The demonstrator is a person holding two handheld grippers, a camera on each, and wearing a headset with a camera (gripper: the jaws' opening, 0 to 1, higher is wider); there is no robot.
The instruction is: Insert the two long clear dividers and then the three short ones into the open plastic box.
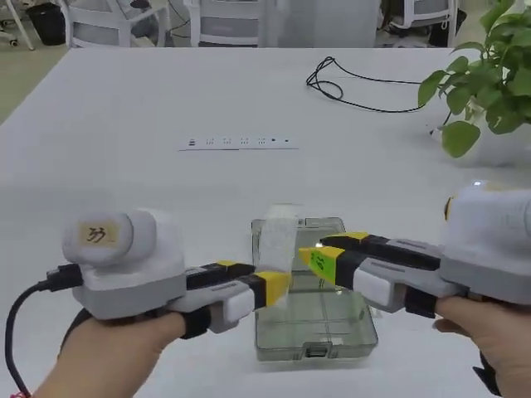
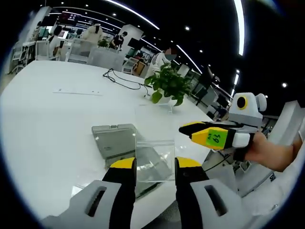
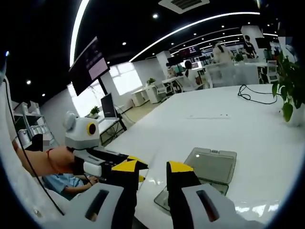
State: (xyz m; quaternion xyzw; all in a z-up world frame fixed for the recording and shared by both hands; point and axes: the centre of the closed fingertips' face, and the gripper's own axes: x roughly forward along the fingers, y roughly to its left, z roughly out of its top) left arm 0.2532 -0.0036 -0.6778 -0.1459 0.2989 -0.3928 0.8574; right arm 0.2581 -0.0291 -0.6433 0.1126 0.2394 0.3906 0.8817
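Clear divider [image 1: 279,242] stands on end above the open plastic box [image 1: 332,327], long axis running up and down, flat face turned to the person. The left gripper [image 1: 272,286] reaches in from the left and has the divider's lower part clamped between its jaws. The right gripper [image 1: 319,259] points in from the right, just beside the divider, jaws slightly apart and holding nothing. The box sits by the bench's [image 1: 124,124] near edge, lid laid back flat toward the far edge. A potted plant [image 1: 485,91] stands near the far right corner
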